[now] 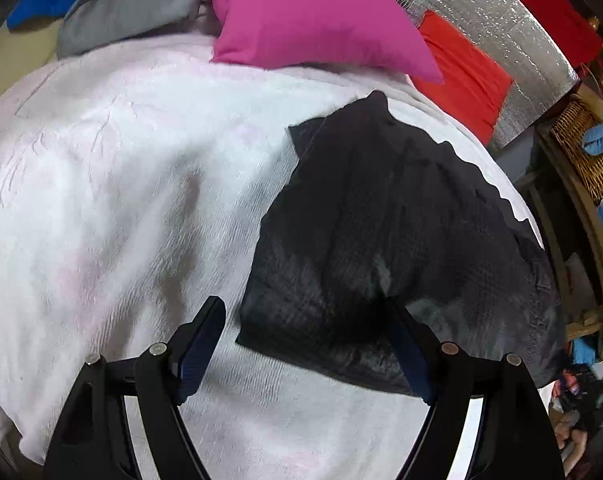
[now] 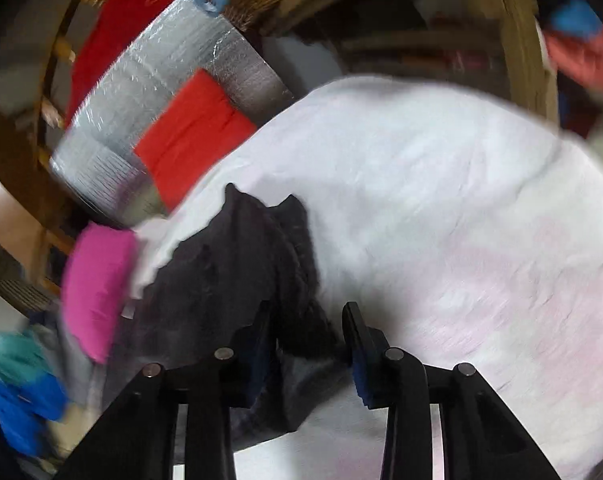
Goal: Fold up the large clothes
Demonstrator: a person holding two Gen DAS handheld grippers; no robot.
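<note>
A black knitted garment (image 1: 381, 220) lies folded into a thick pad on the right part of the white bed cover (image 1: 121, 180). My left gripper (image 1: 303, 320) hovers open over the garment's near left corner. Its right finger overlaps the cloth and its left finger is over bare cover, and nothing is gripped. In the blurred right wrist view the same garment (image 2: 229, 264) runs from the far left down to my right gripper (image 2: 307, 320). A dark bunch of the garment fills the narrow gap between that gripper's fingers.
A pink pillow (image 1: 309, 12), a grey pillow (image 1: 133, 8) and a red cushion (image 1: 461, 72) line the head of the bed against a silver foil panel (image 1: 501, 20). A wicker basket (image 1: 589, 148) and wooden shelving stand past the bed's right edge.
</note>
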